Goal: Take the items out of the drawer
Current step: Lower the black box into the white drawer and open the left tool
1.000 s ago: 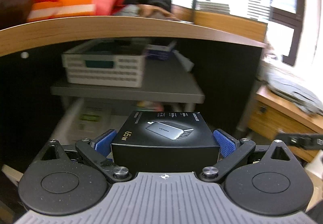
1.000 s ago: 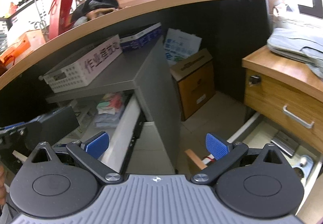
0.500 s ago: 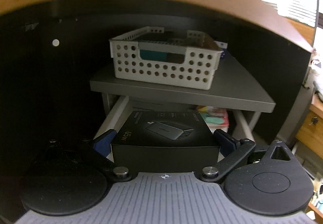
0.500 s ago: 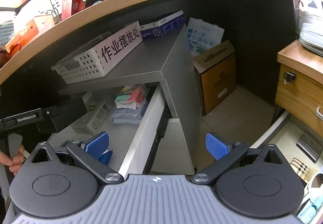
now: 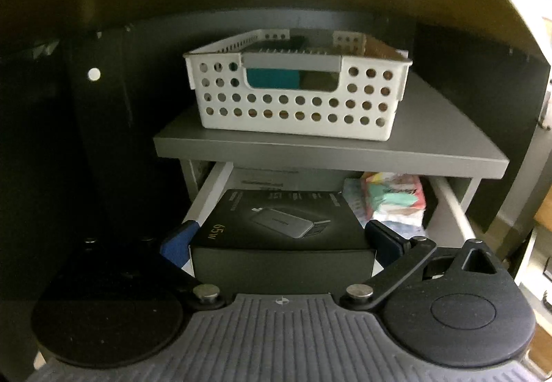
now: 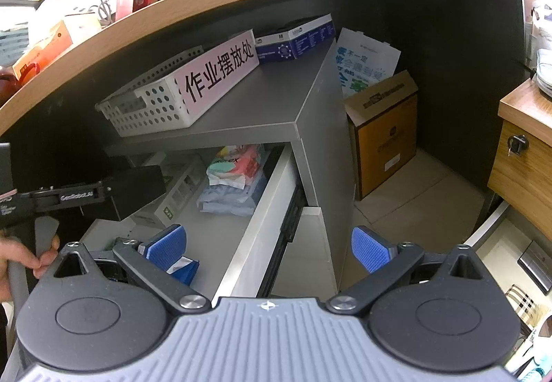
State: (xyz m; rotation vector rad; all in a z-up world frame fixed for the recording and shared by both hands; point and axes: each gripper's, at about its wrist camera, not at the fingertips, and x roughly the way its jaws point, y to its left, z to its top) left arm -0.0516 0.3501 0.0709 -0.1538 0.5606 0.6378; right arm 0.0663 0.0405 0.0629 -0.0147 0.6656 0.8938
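The left gripper (image 5: 282, 237) has its jaws shut tight on a black charger box (image 5: 281, 227), one blue pad on each side. The box is up in the air, over the front of the open drawer (image 6: 255, 230). The drawer sticks out from under a grey shelf (image 5: 331, 151), and a white basket (image 5: 296, 99) sits on top of that shelf.

The right gripper (image 6: 270, 249) has its jaws wide apart and holds nothing. It hangs over the right front edge of the drawer.

To do this step well, I think the left hand should keep a firm squeeze and hold the box flat, so it does not slip out. It should bring the box back toward the person and up, staying clear of the shelf edge above it. The right gripper could then go in for the next thing. A colourful packet (image 6: 234, 164) lies on some folded blue cloth (image 6: 231, 195) in the middle of the drawer, and a white box (image 6: 176, 195) with green marks lies to the left of them.

Some things are hard to see. The left view is dark, so the back of the drawer is lost in shadow. The right gripper hides the front of the drawer, where a small blue thing (image 6: 184, 268) pokes out. It may be a little pack, but I cannot tell.
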